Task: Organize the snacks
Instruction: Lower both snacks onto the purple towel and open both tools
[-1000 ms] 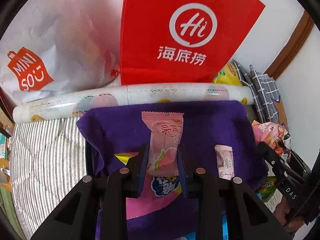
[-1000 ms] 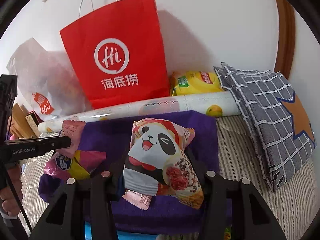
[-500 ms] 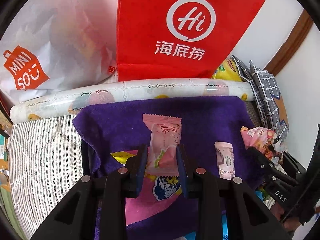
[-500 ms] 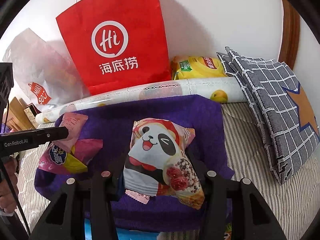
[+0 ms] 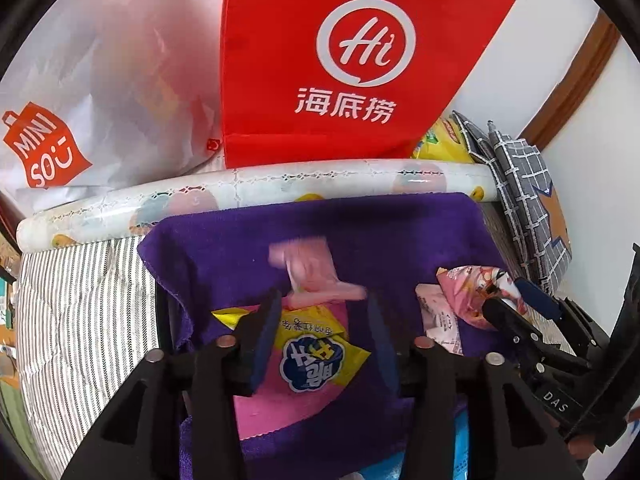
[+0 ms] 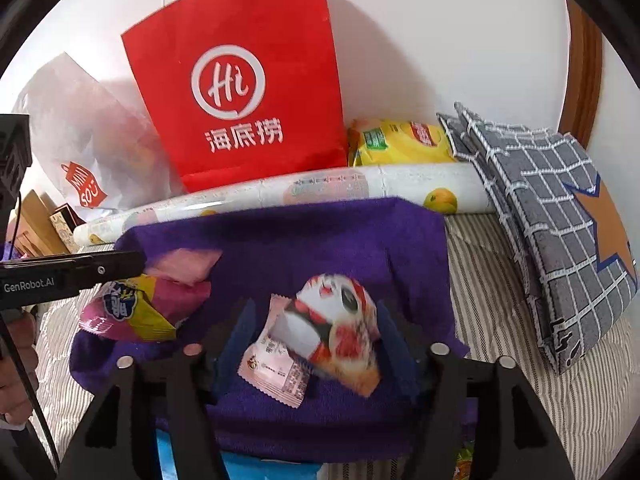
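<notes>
Snacks gather on the purple towel (image 6: 304, 240) — both grippers (left (image 5: 320, 320), right (image 6: 312, 332)) are opening, dropping pink candy wrapper (image 5: 312, 276) and panda-print packet (image 6: 340, 320); more remain.

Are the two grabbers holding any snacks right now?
No. The left gripper is opening beside the blurred pink packet; the right gripper is opening around the panda packet.

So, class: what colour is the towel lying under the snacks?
Purple. The towel shows best in the right wrist view, spread over the striped bedding.
</notes>
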Demonstrator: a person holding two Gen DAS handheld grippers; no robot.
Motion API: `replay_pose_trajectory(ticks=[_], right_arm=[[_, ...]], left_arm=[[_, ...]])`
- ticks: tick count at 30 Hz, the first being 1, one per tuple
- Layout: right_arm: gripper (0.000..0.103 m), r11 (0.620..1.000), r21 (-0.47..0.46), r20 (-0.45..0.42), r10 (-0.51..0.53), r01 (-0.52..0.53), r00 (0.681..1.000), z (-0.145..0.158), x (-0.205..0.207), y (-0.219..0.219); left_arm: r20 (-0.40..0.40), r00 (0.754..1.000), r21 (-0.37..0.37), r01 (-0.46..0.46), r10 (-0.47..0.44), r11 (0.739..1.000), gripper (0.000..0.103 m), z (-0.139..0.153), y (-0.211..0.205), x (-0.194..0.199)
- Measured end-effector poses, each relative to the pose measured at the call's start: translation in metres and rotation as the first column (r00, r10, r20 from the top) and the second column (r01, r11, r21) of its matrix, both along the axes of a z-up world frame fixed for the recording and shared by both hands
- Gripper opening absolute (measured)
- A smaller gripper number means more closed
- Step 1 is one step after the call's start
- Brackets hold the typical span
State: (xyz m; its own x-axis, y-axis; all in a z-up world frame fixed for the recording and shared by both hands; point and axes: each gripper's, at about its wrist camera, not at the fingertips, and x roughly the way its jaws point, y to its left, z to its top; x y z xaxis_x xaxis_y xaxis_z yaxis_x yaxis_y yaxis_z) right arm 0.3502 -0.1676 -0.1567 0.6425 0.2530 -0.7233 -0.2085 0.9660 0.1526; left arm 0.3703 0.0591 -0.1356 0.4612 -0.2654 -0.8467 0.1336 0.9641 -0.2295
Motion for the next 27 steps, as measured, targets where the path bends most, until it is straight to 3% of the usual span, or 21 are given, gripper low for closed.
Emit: replay_pose_trajectory(ticks=[3, 6, 16, 27], right_arm=[[0.071, 1.0, 0.001, 0.029, 0.007, -0.007, 1.0, 0.005, -0.003, 0.002], [0.072, 1.0, 0.002, 0.054, 0.008, -0.009, 0.999, 0.01, -0.007, 0.003], [0.074, 0.998, 0.021, 0.121, -0.063, 0.061, 0.991, 0.037, -0.031, -0.003], [0.074, 0.978, -0.085, 0.173, -0.173, 0.189, 0.97, 0.059, -0.083, -0.03]], left_arm=[[0.01, 1.0, -0.015, 0.012, -0.012, 1.0, 0.062, 0.004, -0.003, -0.001], [0.034, 0.999, -0.014, 0.02, -0.019, 1.0, 0.066, 0.011, -0.005, -0.005], [0.139, 0.99, 0.014, 0.015, -0.017, 1.0, 0.067, 0.032, -0.009, -0.018], [0.199, 0.979, -0.02, 0.044, -0.039, 0.999, 0.067, 0.059, -0.016, -0.038]])
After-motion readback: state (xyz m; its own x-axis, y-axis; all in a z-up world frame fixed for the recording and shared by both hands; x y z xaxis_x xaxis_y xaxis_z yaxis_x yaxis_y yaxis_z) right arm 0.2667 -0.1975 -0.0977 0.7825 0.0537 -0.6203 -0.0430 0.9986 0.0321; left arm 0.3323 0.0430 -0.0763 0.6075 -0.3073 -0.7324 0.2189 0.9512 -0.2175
